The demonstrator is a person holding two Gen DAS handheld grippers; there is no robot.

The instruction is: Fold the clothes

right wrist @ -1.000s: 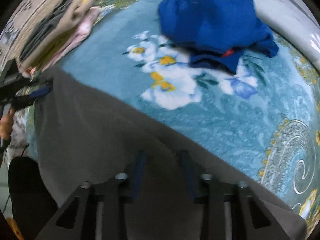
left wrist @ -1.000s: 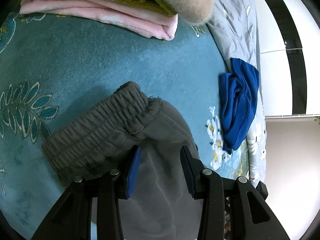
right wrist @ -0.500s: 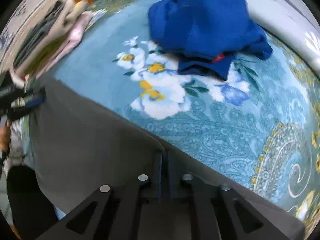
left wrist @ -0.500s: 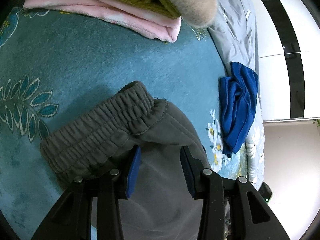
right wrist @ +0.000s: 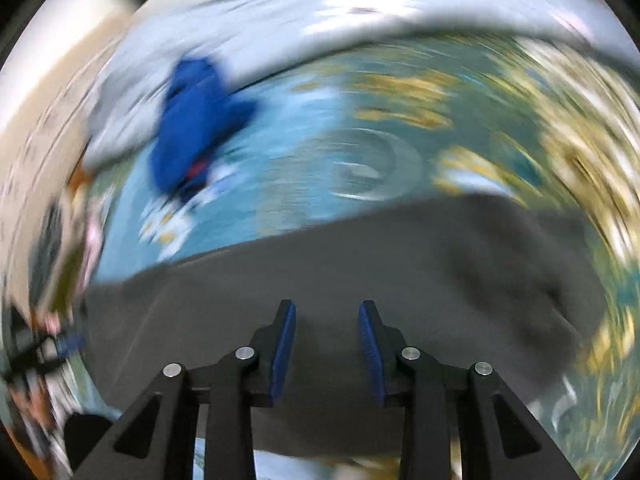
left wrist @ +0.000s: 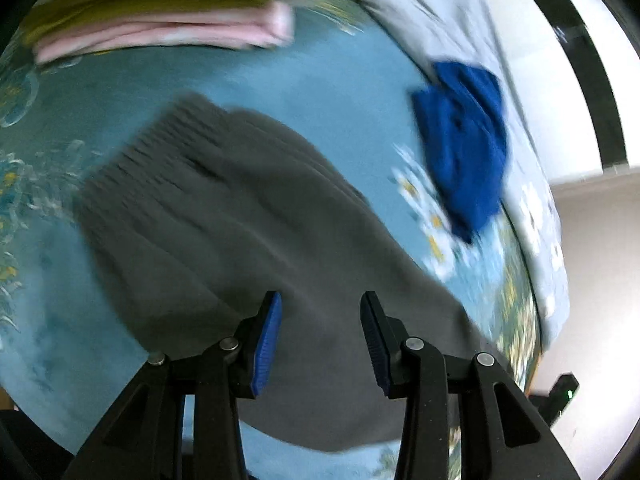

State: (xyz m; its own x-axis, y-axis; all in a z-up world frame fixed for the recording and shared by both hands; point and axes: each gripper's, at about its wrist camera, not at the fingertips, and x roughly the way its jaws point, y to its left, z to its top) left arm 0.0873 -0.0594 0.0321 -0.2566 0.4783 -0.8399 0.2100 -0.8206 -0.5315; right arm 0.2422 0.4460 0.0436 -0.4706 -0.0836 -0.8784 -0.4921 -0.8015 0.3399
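**Grey pants spread on teal blanket, both grippers apart above them**

Left gripper [left wrist: 320,320]: jaws spread, blue pads clear of cloth, nothing pinched. Grey pants [left wrist: 224,216] directly beyond and beneath the jaws, ribbed waistband [left wrist: 160,148] ahead and to the left of the tips, plain fabric running back under both fingers. Teal floral blanket [left wrist: 100,96] on every side of the pants. Past the waistband, far ahead of the jaws: folded stack [left wrist: 160,28], pink layer at the bottom, olive above it, beige on top. Ahead and right of the jaws: crumpled blue garment [left wrist: 464,148], well apart from the pants, beside a pale grey sheet [left wrist: 432,12] at the blanket's edge. Frame motion-blurred.

Right gripper [right wrist: 327,312]: jaws opening, pads parted, gap between them showing only grey fabric lying below; no cloth pinched. Pants filling the zone just ahead of and under the tips, straight edge crossing beyond the jaws, bunched fold to the right. Blue garment far ahead and left of the jaws. Heavy blur; at the far left edge, the other gripper only faintly visible, detail impossible to tell.
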